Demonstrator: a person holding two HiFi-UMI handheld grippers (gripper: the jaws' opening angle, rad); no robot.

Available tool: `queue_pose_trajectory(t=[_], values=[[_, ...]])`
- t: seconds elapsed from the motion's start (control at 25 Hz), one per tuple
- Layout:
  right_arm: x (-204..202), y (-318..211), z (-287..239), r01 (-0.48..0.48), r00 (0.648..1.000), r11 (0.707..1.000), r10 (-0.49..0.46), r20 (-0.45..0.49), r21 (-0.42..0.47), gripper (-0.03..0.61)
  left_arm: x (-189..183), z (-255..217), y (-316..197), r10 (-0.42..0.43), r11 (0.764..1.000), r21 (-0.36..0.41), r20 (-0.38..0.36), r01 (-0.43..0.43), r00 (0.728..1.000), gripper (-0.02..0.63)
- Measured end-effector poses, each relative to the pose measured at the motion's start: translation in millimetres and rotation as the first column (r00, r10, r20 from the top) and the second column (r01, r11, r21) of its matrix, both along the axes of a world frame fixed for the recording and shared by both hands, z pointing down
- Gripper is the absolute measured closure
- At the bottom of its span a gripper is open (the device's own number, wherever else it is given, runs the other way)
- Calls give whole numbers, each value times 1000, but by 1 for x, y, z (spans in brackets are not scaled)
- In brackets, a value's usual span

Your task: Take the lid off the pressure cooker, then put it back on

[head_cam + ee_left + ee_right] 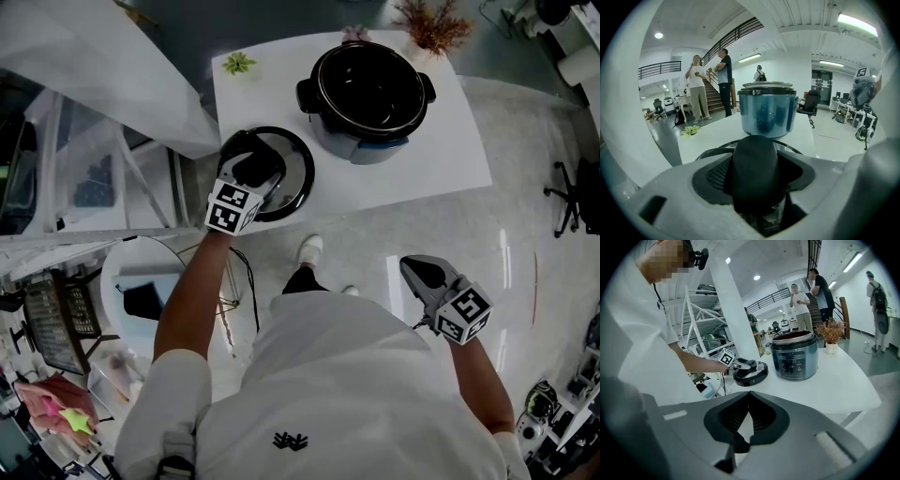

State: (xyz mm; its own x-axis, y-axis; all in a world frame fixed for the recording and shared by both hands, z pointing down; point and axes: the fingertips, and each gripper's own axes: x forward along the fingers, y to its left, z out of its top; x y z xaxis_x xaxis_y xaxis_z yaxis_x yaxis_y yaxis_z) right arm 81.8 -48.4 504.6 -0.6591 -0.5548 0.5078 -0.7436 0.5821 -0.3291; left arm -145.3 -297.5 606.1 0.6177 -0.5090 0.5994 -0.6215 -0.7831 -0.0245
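Head view shows the round black-and-steel pressure cooker lid [296,180] lying flat on the white table [441,161], just left of the open blue-grey pressure cooker pot [367,90], with the left gripper [251,156] over it. Left gripper view alone shows its jaws clenched on the lid's black handle knob [754,174]. Right gripper view alone shows the right gripper [749,397] closed on nothing, well clear of the table.

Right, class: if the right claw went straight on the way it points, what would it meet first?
Most likely the round black pressure-cooker lid lying on the white table, or the tabletop just before it; depth is hard to judge.
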Motion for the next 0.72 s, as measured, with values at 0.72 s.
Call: queue_pose_trajectory(t=[0.72], values=[[2, 3, -3, 6, 999, 999, -7, 31, 34, 565, -28, -104, -2, 53, 997, 52, -35, -51, 998, 327]])
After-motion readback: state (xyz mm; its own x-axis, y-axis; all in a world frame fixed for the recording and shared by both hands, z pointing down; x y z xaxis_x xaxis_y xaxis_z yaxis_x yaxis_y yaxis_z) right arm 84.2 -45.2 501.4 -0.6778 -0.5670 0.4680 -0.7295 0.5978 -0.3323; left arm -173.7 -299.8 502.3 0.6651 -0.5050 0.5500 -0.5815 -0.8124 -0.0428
